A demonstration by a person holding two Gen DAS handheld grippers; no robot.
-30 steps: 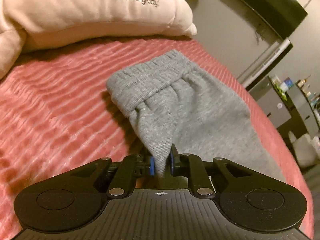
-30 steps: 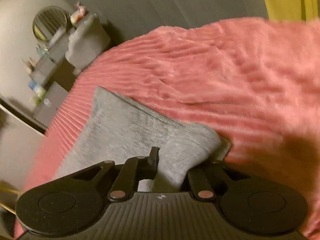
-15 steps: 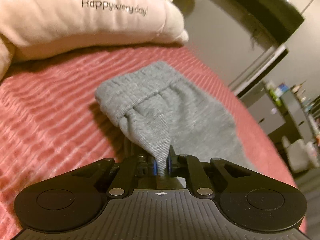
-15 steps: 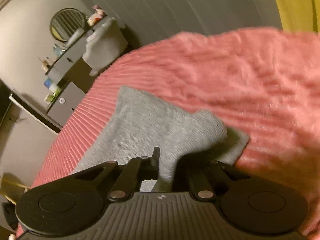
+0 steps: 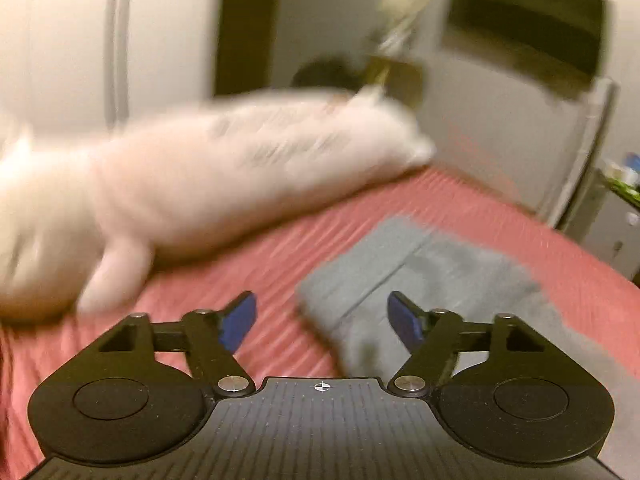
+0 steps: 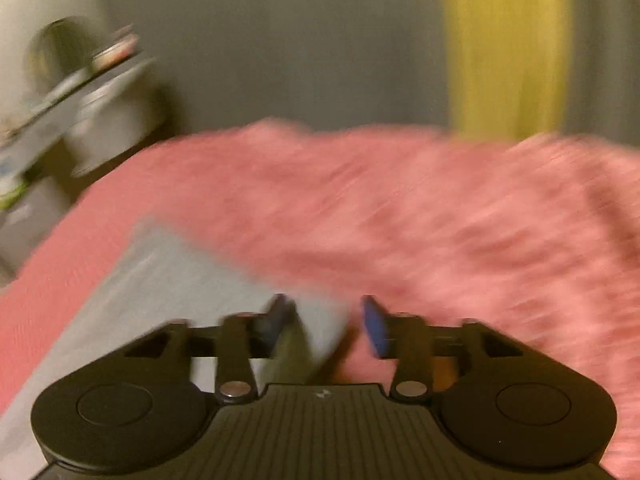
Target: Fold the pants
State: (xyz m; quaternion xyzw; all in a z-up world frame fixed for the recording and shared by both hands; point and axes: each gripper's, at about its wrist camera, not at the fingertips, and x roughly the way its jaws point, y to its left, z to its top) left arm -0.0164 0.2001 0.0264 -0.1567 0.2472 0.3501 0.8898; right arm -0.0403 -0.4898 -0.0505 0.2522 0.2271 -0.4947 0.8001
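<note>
The grey pants point(image 5: 420, 280) lie folded flat on the pink ribbed bed point(image 5: 280, 248), at lower centre-right of the left wrist view, blurred. The left claw point(image 5: 322, 318) is spread wide and holds nothing. Only this view shows the white plush pillow point(image 5: 200, 176) at upper left. In the right wrist view the pants point(image 6: 160, 280) fill the lower left; the right claw point(image 6: 324, 324) is released over their edge, with a yellow curtain point(image 6: 504, 48) at upper right.

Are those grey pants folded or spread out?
Folded: the grey pants lie doubled on the red bedspread, one layer's edge crossing them.
</note>
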